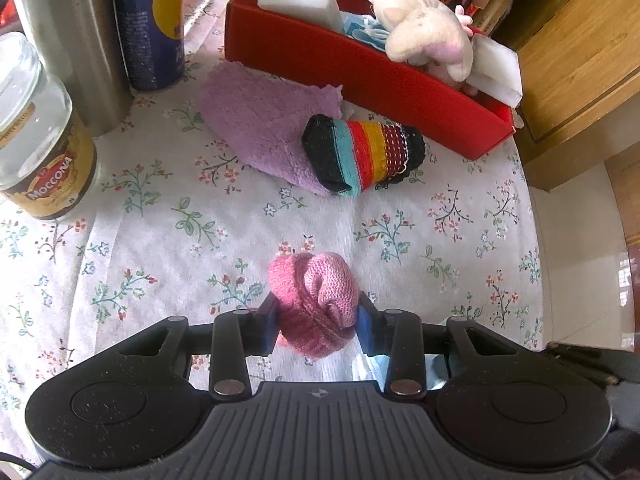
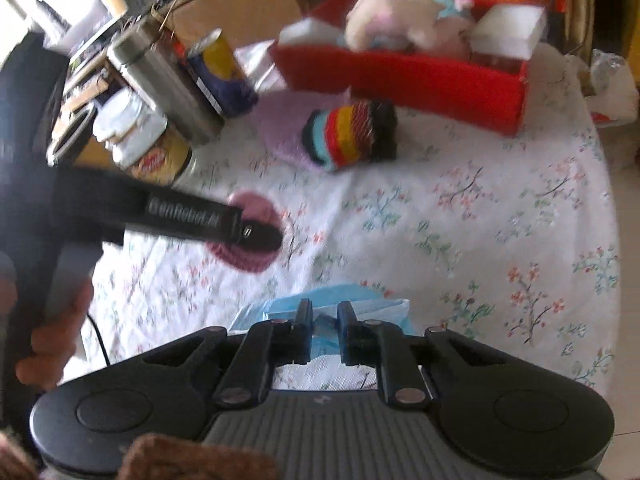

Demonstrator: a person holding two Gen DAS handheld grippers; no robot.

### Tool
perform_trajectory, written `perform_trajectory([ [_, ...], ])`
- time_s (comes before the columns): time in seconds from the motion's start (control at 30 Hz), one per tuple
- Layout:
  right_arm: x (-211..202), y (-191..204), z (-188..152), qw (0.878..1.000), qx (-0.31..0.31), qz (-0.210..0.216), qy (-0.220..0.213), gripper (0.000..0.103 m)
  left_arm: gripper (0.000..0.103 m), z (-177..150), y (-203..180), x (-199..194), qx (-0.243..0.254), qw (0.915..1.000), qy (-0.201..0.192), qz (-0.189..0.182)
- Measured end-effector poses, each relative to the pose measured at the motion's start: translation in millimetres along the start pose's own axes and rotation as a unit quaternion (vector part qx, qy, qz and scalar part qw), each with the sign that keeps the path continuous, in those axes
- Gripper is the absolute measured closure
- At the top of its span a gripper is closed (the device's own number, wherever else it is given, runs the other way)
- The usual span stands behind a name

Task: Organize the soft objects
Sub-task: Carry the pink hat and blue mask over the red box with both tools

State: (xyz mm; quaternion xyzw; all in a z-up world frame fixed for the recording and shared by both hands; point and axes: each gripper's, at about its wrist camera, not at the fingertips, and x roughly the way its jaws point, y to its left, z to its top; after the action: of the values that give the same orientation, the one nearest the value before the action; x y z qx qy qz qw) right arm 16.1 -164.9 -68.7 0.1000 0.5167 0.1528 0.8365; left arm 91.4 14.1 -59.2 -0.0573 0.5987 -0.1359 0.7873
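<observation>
Red and open-topped, the cardboard bin lies far and slightly right of both grippers, its long axis running left-near to right-far. The left gripper clamps a balled pink knitted sock just above the floral tablecloth. The right gripper, nearer the bin's right end, pinches what seems a light-blue face mask, though blur hides the contact.

Along the table's far left edge we see a Moccona jar, a steel flask and a blue can.
</observation>
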Motion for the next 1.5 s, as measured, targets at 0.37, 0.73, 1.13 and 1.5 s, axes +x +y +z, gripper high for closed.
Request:
perform_trajectory([
  [0.37, -31, -14, 16, 0.998, 0.034, 0.011, -0.058, 0.103, 0.065, 0, -2, -1, 0.001, 1.0000, -0.002, -0.006],
  [0.73, -52, -21, 31, 0.992, 0.062, 0.034, -0.108, 0.103, 0.064, 5, 2, -15, -0.018, 0.9990, -0.022, -0.036],
  [1.13, -77, -21, 48, 0.983, 0.072, 0.044, -0.161, 0.103, 0.064, 16, -3, -42, -0.021, 0.9958, -0.066, -0.059],
  [1.5, -107, -27, 72, 0.971, 0.082, 0.046, -0.220, 0.103, 0.064, 43, -4, -73, -0.036, 0.9884, -0.127, -0.074],
])
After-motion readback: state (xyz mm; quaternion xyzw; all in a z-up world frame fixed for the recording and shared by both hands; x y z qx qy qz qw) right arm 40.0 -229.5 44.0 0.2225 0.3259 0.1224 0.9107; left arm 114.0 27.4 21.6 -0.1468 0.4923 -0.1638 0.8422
